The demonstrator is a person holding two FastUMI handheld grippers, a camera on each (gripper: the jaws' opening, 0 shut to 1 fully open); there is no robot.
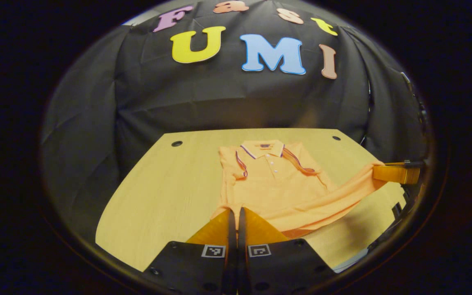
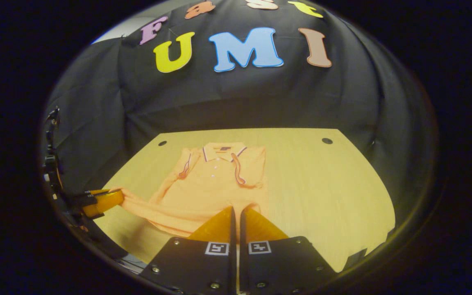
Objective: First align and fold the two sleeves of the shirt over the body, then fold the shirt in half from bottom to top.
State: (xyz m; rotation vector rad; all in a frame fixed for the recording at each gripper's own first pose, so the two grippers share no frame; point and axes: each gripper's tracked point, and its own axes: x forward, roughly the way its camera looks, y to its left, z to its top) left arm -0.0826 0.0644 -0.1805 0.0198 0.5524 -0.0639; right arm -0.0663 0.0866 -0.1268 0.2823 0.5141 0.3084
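On table (image 1: 158, 180), shirt (image 1: 277, 180) collar-away, lengthwise.

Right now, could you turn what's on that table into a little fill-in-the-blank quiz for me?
1. The orange shirt lies on a wooden ____.
2. Both of its sleeves are already folded over the ____.
3. The left gripper and the right gripper each pinch the shirt's bottom ____, lifting it.
4. The collar points toward the black ____ behind the table.

Missing words: table; body; hem; cloth
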